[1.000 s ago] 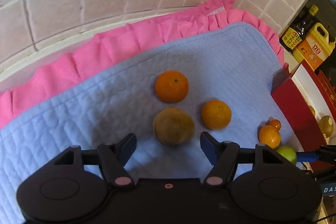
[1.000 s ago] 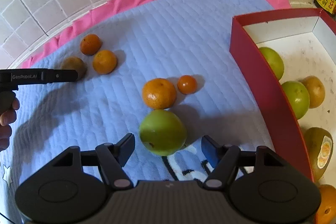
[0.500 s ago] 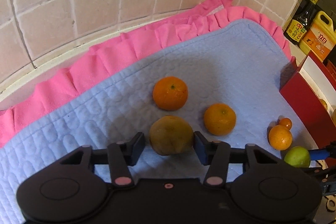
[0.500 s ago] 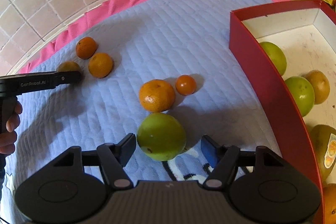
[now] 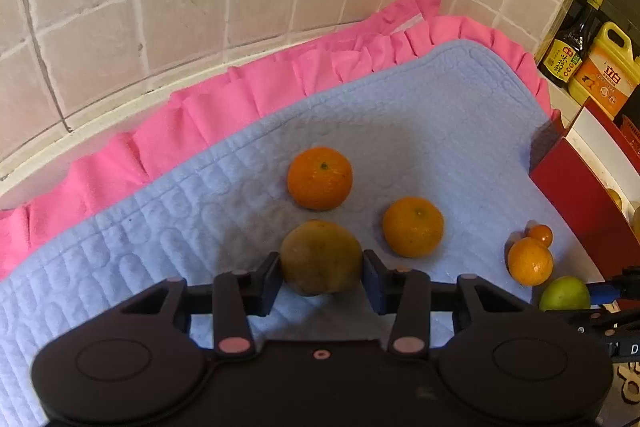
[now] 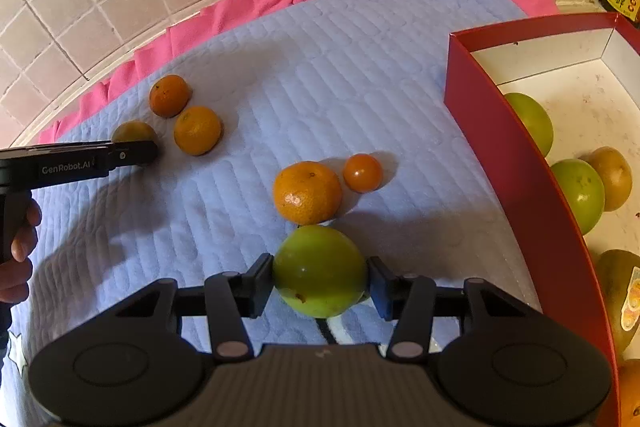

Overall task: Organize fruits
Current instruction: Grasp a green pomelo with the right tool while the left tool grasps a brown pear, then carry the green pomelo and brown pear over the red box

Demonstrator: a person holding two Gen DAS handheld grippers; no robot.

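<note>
Brownish fruit [image 5: 320,257] round, no long axis; green fruit [image 6: 320,271] likewise

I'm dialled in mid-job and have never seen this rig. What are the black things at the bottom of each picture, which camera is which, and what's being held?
No robot arm here: a person holds a handheld two-finger gripper in each hand, and each carries a fisheye camera that looks along its own fingers. The black shape at the bottom of each picture is that gripper's body.

Left wrist view: the left gripper has just been closing and its pads press a brownish-yellow fruit on the blue quilted mat. Two oranges lie just beyond.

Right wrist view: the right gripper has also been closing, its pads against a green fruit. Beyond it sit an orange and a small orange fruit. To the right, a red box already holds fruit.
</note>
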